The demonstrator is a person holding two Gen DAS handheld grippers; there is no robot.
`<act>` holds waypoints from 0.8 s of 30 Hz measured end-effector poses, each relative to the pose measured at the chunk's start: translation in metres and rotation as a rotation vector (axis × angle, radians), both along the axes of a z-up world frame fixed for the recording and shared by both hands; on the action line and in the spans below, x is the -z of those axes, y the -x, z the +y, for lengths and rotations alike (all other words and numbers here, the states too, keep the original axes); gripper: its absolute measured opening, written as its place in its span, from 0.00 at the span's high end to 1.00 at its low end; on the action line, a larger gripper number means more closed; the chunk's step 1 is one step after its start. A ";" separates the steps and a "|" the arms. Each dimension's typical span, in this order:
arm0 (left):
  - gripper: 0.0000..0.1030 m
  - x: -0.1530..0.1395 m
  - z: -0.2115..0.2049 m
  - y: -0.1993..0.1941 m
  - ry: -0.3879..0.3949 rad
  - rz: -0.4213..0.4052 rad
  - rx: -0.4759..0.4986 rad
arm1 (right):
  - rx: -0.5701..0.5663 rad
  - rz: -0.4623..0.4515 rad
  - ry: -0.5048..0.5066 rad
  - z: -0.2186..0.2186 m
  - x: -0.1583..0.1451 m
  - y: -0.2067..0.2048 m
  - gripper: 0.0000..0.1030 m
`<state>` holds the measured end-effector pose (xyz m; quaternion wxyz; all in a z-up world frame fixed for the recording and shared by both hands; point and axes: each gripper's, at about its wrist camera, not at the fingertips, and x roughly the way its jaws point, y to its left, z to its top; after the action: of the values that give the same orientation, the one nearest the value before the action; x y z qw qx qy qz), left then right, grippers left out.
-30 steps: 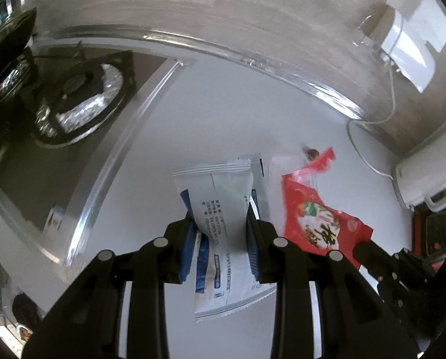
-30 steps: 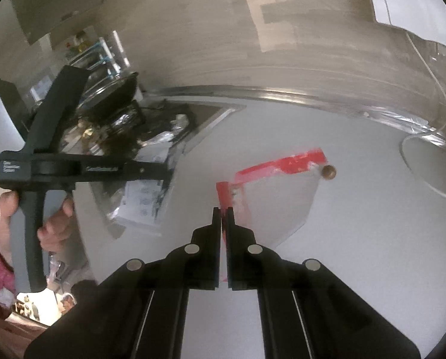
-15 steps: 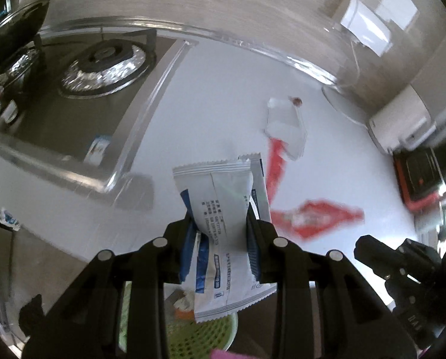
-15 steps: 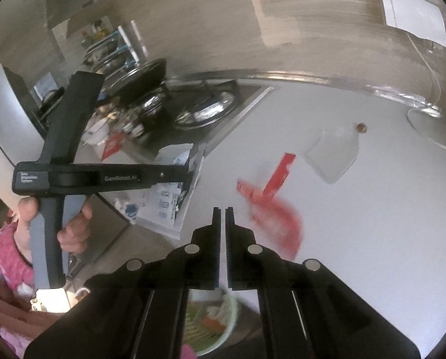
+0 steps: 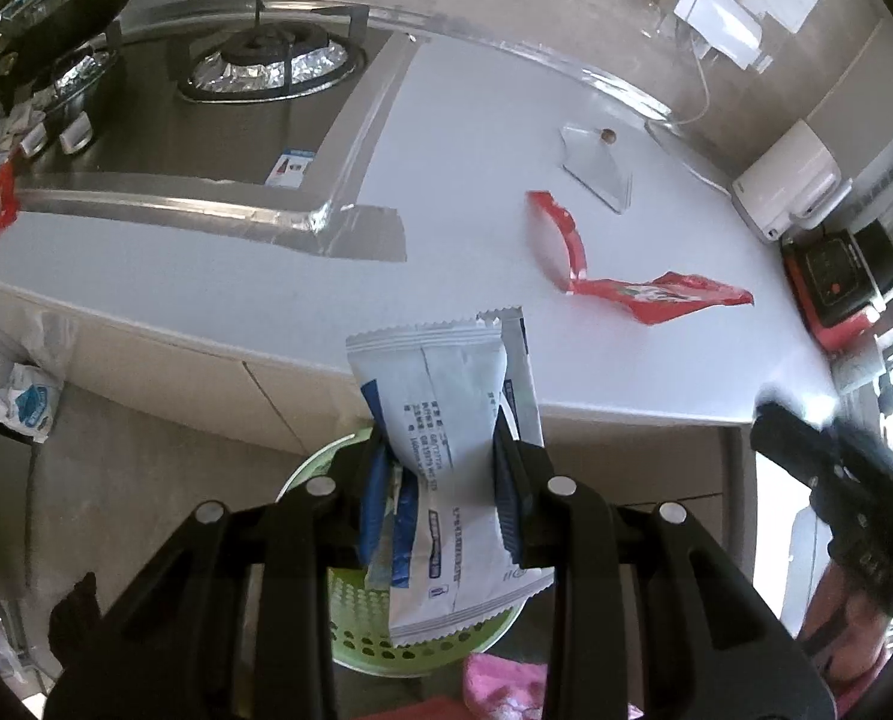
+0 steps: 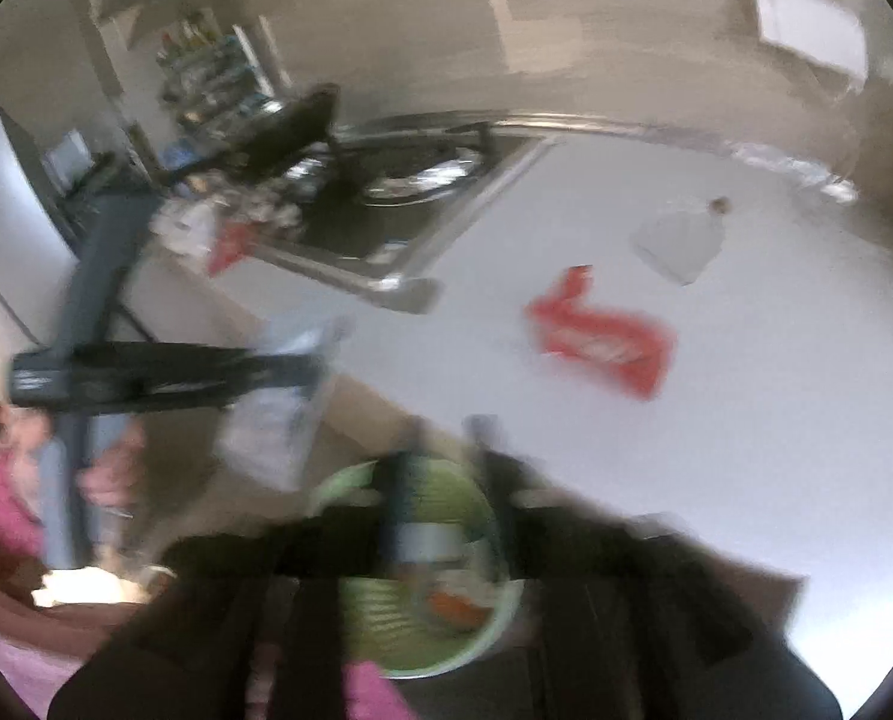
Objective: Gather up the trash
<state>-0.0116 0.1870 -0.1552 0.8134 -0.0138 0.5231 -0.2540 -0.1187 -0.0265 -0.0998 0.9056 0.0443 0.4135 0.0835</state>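
My left gripper point(image 5: 443, 456) is shut on a white and blue wrapper point(image 5: 440, 396), which hangs over a green perforated basket point(image 5: 350, 630) on the floor in front of the counter. A red wrapper point(image 5: 656, 294) lies on the white counter point(image 5: 458, 192), with a clear plastic piece point(image 5: 596, 171) and a small brown bit point(image 5: 608, 135) behind it. The right wrist view is blurred. In it my right gripper point(image 6: 446, 456) hovers above the basket point(image 6: 494, 624), its jaws opening, and I make out nothing gripped between them. The red wrapper point(image 6: 602, 342) stays on the counter.
A gas stove point(image 5: 266, 66) with foil round the burner fills the counter's left. A white appliance point(image 5: 788, 180) and a red and black device point(image 5: 830, 276) stand at the right. The basket holds some scraps. A hand point(image 6: 110, 468) with a pink sleeve holds the left gripper.
Both grippers drew back from the counter to above the green basket. The right jaws went from shut to apart. The left still grips the white and blue wrapper.
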 end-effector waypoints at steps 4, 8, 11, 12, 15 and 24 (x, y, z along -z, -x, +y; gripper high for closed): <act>0.71 0.004 -0.001 0.003 0.008 0.011 0.003 | 0.027 -0.029 0.360 -0.006 0.029 -0.028 0.03; 0.71 0.009 -0.003 0.002 0.006 0.026 -0.012 | -0.024 0.029 0.396 -0.014 0.064 -0.053 0.03; 0.71 0.012 -0.002 0.000 0.004 0.032 -0.022 | -0.033 0.043 0.337 -0.020 0.075 -0.061 0.03; 0.71 0.013 -0.001 -0.001 0.003 0.036 -0.027 | -0.029 0.049 0.321 -0.023 0.077 -0.064 0.03; 0.71 0.016 0.001 -0.004 0.011 0.049 -0.047 | 0.006 0.060 0.269 -0.026 0.079 -0.067 0.03; 0.71 0.014 0.005 -0.010 0.041 0.055 -0.086 | 0.295 0.160 0.103 -0.038 0.087 -0.096 0.03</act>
<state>-0.0017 0.1920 -0.1691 0.8084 -0.0598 0.5391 -0.2289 -0.0228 -0.0646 -0.1871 0.8732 0.0646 0.4771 -0.0755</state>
